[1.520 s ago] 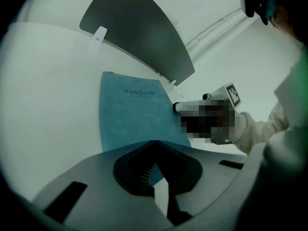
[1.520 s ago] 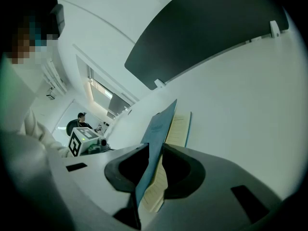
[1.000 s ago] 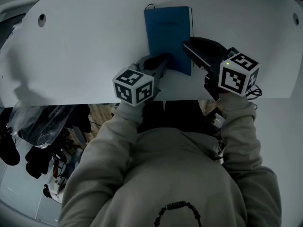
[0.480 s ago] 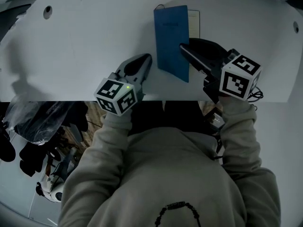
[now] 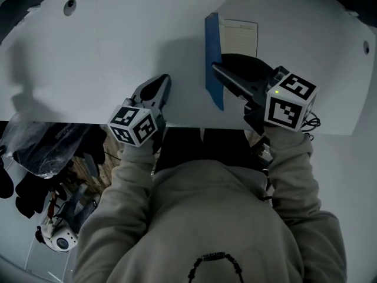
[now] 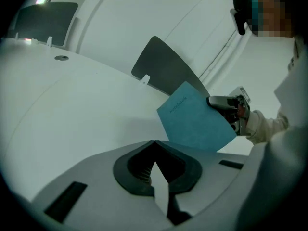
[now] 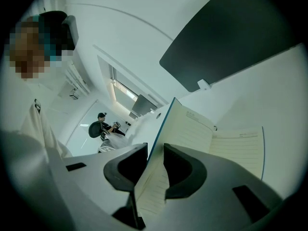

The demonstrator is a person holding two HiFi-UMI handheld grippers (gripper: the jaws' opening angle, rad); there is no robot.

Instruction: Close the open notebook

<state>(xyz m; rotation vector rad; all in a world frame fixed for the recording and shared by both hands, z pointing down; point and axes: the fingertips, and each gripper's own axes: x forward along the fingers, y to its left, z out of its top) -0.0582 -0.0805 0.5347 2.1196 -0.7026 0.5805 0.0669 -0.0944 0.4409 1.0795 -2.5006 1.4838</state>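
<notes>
Head view, upper right: the notebook (image 5: 214, 58) looks about half closed. Its blue cover stands on edge, pinched by the right gripper (image 5: 217, 69), and the lined page (image 5: 241, 37) lies flat on the table (image 5: 106, 46). Folding the cover down remains. Left gripper view: the left gripper (image 6: 154, 146) has its jaws pressed together on nothing, clear of the cover. Right gripper view: the jaws clamp the cover, and nothing seems to block its fall.
</notes>
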